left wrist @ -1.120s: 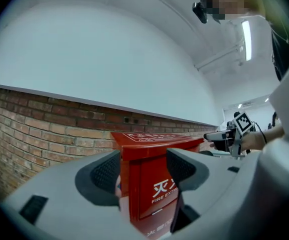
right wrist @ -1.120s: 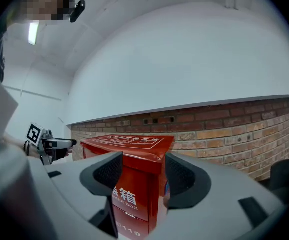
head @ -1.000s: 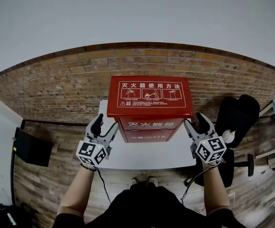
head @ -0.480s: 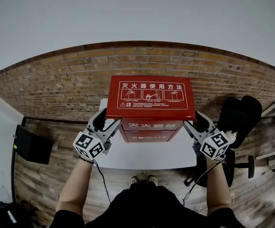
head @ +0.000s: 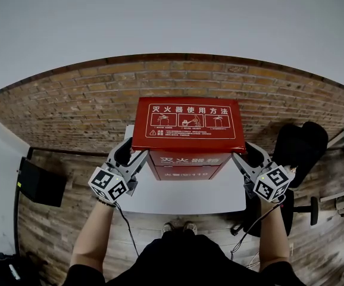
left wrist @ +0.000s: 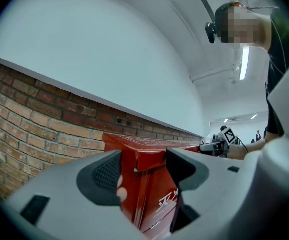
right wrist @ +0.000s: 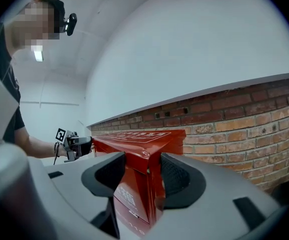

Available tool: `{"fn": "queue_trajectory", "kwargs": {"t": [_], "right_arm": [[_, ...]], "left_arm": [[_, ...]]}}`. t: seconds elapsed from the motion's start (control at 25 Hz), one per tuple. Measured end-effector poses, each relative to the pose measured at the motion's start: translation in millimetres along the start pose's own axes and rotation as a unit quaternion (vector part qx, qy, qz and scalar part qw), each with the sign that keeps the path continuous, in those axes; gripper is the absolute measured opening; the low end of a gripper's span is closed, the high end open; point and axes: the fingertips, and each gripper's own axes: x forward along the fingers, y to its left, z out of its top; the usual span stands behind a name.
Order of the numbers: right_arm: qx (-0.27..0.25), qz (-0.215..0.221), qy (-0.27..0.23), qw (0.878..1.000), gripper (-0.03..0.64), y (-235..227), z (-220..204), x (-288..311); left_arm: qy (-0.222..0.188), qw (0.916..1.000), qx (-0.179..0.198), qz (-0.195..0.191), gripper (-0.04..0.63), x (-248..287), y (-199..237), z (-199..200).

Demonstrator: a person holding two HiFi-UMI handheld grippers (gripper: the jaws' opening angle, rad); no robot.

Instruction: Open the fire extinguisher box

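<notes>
On the table (head: pixel 184 196) by the wall (head: pixel 71 106), the box (head: pixel 187 167) is sitting; the left gripper (head: pixel 131 154) and right gripper (head: pixel 246 154) (jaws just closing, set wide) are each pinching a near corner of its lid (head: pixel 190 119).

An office-like workroom is being indicated by a white table (head: pixel 184 198), a black office chair (head: pixel 300 145) at three o'clock, a brick wall (head: pixel 71 100) at twelve and plank flooring (head: pixel 47 231).

Brick wall (head: pixel 71 100); white table (head: pixel 184 196); black chair (head: pixel 300 143).
</notes>
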Motion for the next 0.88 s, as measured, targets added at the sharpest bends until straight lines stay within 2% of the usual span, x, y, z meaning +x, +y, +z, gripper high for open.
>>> {"fn": "queue_trajectory", "kwargs": {"t": [0.2, 0.56, 0.68, 0.88], "right_arm": [[-0.003, 0.006, -0.036, 0.999, 0.236, 8.1, 27.5, -8.9], [-0.046, -0.006, -0.078, 0.996, 0.236, -17.6, 135.0, 21.9], [-0.049, -0.028, -0.079, 0.995, 0.236, -34.6, 149.2, 36.1], [-0.046, -0.040, -0.097, 0.993, 0.236, -54.3, 173.3, 58.9]], "left_arm": [[-0.025, 0.9994, 0.023, -0.003, 0.327, -3.3, -8.1, 24.3], [-0.056, 0.9967, 0.058, 0.014, 0.327, 39.6, 11.7, 115.6], [-0.057, 0.9963, 0.061, 0.019, 0.327, 56.7, 20.2, 126.4], [-0.066, 0.9952, 0.062, 0.036, 0.327, 84.8, 40.0, 148.2]]}}
